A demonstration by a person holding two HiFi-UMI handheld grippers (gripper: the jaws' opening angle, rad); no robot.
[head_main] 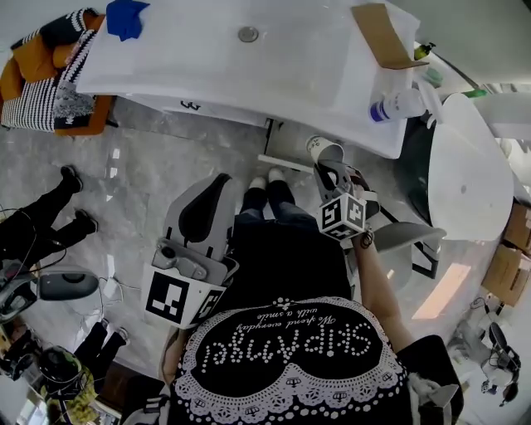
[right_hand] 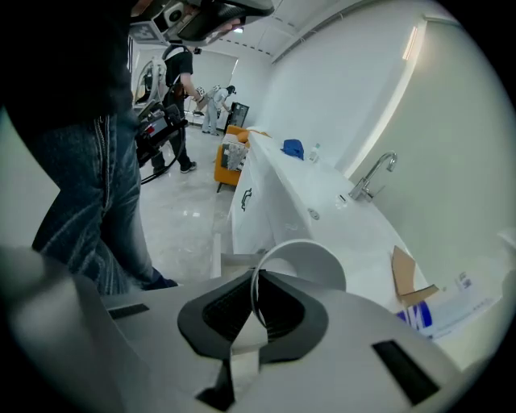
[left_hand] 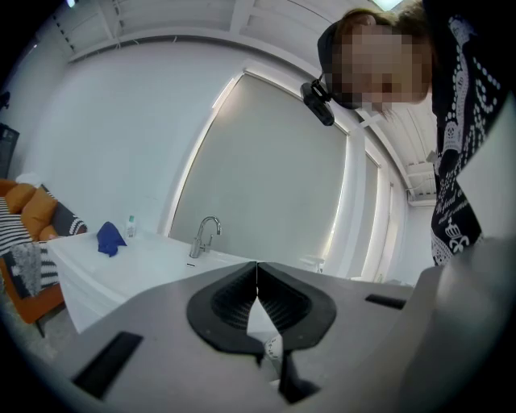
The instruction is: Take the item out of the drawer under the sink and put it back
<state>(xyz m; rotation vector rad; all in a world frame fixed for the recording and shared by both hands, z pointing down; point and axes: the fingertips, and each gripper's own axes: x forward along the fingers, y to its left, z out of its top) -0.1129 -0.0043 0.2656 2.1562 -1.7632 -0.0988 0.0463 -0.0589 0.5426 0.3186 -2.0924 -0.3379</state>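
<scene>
A white paper cup is pinched by its rim in my right gripper, which is shut on it just in front of the white sink counter. In the right gripper view the cup stands out beyond the closed jaws, above a pulled-out white drawer under the counter. My left gripper hangs lower and to the left, by the person's legs. Its jaws are shut with nothing between them, pointing up toward the faucet.
On the counter lie a blue cloth, a cardboard piece and a bottle. An orange sofa with striped cushions stands at the left, another person's legs are on the floor, and a white rounded fixture is at the right.
</scene>
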